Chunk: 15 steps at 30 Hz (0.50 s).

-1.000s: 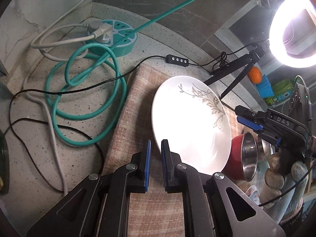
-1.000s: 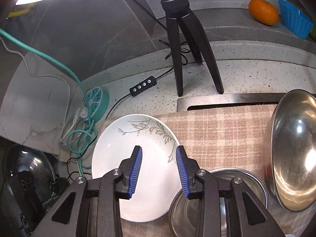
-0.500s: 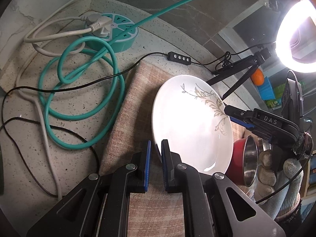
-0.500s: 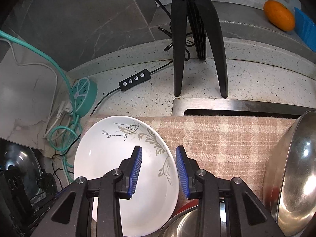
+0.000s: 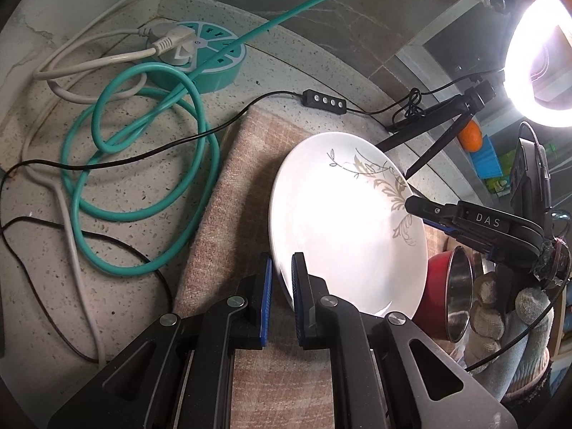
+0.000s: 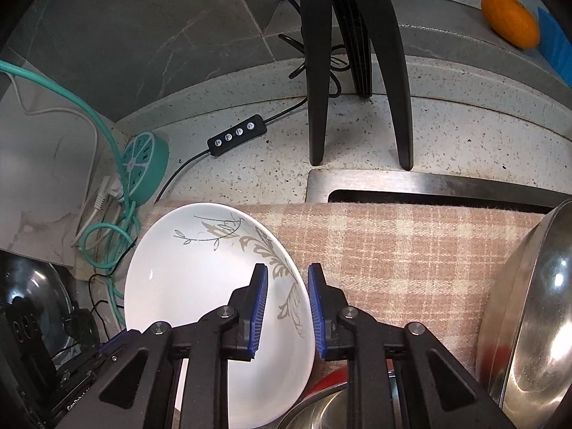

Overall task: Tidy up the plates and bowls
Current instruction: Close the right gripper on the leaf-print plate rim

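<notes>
My left gripper (image 5: 281, 279) is shut on the near rim of a white plate (image 5: 343, 221) with a grey leaf pattern, held tilted above the checked cloth (image 5: 232, 193). The plate also shows in the right wrist view (image 6: 200, 279). My right gripper (image 6: 286, 300) is open, its fingers astride the plate's right rim without pinching it; it shows in the left wrist view (image 5: 439, 216). A red bowl with a steel inside (image 5: 447, 286) sits just right of the plate. A large steel bowl (image 6: 536, 321) stands at the right.
A teal round power strip (image 5: 200, 60) with coiled teal and white cables lies at the left. A black inline switch (image 6: 237, 134) and tripod legs (image 6: 357, 64) stand behind the cloth. An orange (image 6: 509, 19) sits on the far ledge. A ring light (image 5: 536, 60) glares.
The plate, held by my left gripper, has stayed tilted. My right gripper has moved in from over the plate's middle until its fingers straddle the plate's right rim.
</notes>
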### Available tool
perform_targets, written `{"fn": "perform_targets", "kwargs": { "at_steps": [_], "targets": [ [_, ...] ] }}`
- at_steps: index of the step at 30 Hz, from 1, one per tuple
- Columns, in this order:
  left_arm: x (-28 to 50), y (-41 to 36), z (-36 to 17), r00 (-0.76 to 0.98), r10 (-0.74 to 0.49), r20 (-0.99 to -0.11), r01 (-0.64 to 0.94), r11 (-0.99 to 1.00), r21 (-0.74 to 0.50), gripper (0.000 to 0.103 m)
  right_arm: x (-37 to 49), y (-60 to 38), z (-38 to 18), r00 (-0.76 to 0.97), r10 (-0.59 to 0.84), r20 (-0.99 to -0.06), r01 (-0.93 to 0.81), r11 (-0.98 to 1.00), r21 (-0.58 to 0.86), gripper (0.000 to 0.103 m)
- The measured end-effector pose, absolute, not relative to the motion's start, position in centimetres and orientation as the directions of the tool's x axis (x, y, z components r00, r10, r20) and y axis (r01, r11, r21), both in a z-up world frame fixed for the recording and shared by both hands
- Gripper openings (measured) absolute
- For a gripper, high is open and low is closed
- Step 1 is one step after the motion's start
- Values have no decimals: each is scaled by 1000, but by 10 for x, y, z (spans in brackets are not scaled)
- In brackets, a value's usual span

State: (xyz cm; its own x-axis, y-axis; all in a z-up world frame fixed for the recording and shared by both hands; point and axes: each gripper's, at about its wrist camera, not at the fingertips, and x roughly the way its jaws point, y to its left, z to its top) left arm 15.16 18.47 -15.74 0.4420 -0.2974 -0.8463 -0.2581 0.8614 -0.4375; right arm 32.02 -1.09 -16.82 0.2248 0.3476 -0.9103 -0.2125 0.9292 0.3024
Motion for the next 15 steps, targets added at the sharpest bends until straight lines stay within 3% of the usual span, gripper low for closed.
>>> {"fn": "perform_targets", "kwargs": {
  "at_steps": [15],
  "targets": [
    [157,180,-158,449,-259,-855,-258,878,-402,9,322,-11,-172,223,326,-919,-214,936,280,12]
  ]
}}
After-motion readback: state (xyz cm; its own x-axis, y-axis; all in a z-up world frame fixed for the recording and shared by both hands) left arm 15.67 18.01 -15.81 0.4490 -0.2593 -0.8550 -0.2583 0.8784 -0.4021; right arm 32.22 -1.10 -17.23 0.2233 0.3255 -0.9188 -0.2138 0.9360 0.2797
